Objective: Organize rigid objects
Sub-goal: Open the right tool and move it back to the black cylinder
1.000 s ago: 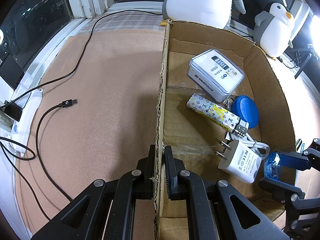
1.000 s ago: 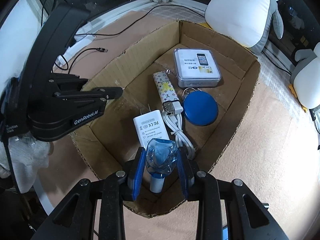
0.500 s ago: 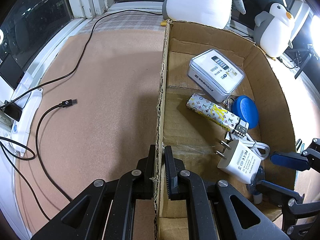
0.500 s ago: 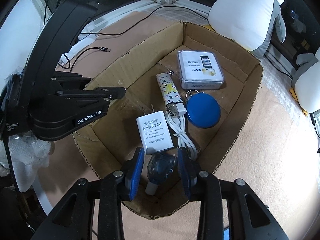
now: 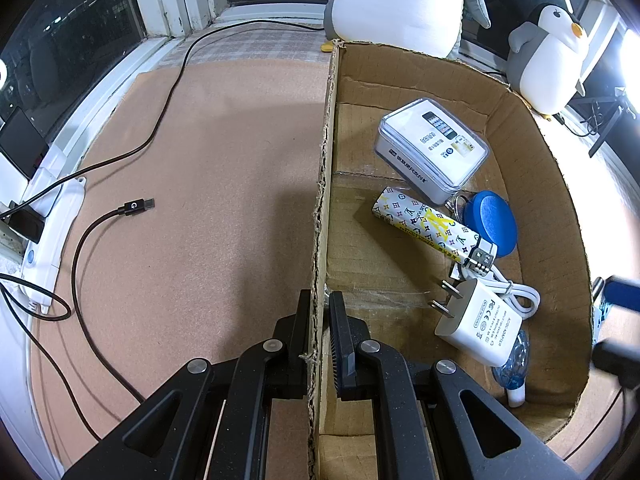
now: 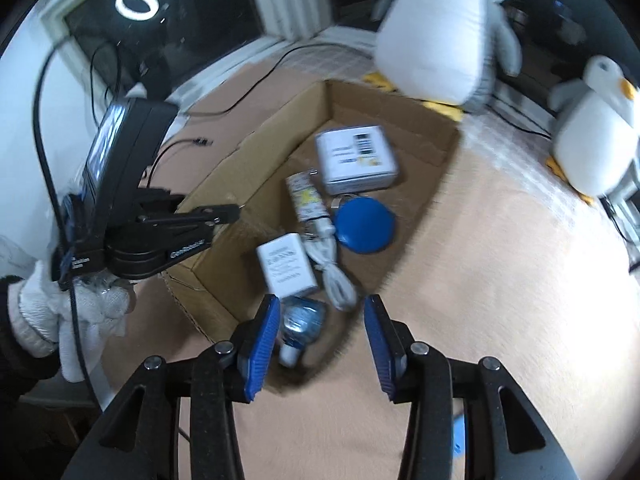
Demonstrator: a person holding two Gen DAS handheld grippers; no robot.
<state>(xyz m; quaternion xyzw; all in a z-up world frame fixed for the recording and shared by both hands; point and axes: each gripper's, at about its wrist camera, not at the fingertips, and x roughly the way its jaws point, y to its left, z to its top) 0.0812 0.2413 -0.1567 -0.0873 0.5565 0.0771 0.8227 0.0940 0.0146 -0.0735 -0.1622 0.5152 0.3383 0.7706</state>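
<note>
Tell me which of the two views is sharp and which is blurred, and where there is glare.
Left wrist view: sharp, print on the white charger readable; strong glare at the right edge beside the toy penguin. Right wrist view: motion blur everywhere, the cardboard box smeared; a ring light reflects in the window.

Everything is placed from the cardboard box. In it, toward the far wall, lies a case; nearer come a tube and a disc side by side, then a charger with its cord, and a bottle in the near corner. Two penguin toys stand behind it. A cable lies left of it.
</note>
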